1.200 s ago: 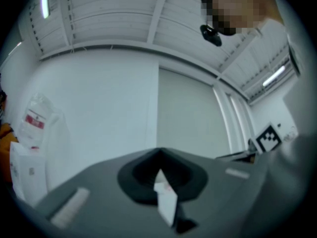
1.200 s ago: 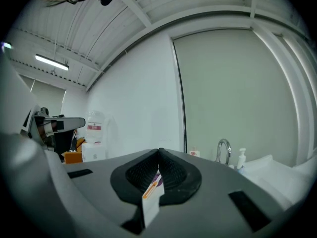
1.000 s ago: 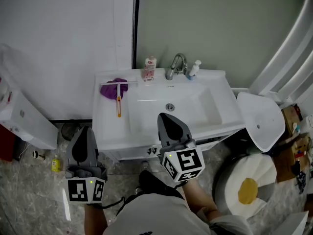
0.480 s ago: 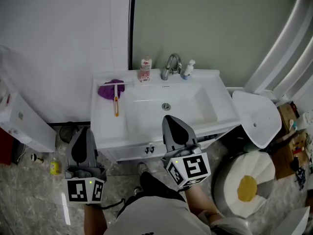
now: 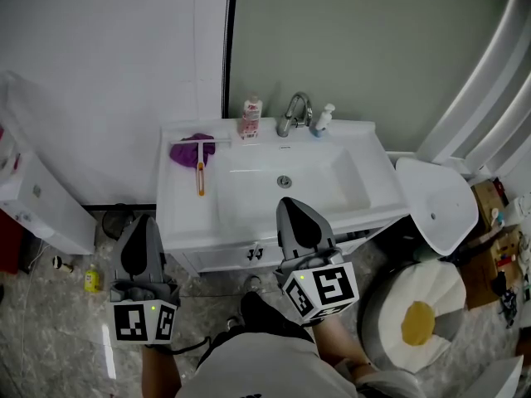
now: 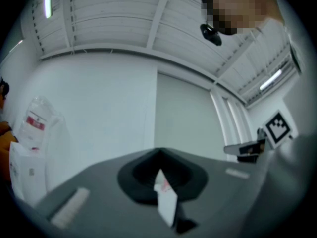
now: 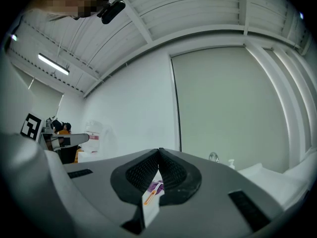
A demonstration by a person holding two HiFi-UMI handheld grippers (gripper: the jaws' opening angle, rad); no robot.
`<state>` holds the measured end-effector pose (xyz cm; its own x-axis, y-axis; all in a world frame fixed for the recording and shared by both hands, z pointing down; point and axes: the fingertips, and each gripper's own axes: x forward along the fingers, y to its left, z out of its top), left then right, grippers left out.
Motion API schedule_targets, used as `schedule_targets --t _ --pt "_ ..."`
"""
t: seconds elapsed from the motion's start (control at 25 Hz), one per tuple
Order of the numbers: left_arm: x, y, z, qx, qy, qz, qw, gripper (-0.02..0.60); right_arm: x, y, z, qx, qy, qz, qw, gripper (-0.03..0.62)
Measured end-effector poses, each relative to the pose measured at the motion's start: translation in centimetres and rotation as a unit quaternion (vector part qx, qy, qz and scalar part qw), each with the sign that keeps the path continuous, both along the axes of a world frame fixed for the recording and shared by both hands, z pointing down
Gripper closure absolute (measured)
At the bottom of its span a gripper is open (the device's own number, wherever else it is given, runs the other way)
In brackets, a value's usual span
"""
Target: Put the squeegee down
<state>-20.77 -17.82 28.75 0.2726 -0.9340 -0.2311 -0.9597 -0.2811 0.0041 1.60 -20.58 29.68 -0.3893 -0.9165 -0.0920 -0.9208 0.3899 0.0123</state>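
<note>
Right gripper (image 5: 289,204) closed, empty, left gripper (image 5: 147,220) likewise

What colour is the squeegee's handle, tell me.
The squeegee handle is orange; head view shows it best.

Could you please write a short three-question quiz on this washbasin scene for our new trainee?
1. True or false: the squeegee lies on the washbasin counter, held by neither gripper.
2. What does the squeegee's head rest on? A) a purple cloth B) a yellow sponge C) a folded towel
3. Fill in: the jaws of the left gripper and the right gripper are both ____.
Key: 1 true; 2 A; 3 shut, with nothing held.
</note>
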Motion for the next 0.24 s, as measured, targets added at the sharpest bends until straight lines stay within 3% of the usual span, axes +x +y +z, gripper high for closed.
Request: schedule_targets --t 0.24 --pt "-0.51 -0.5 -0.33 0.005 0.004 -0.005 1.0 0.574 -0.44 -0.34 -0.42 0.006 0.002 -0.004 1.0 0.592"
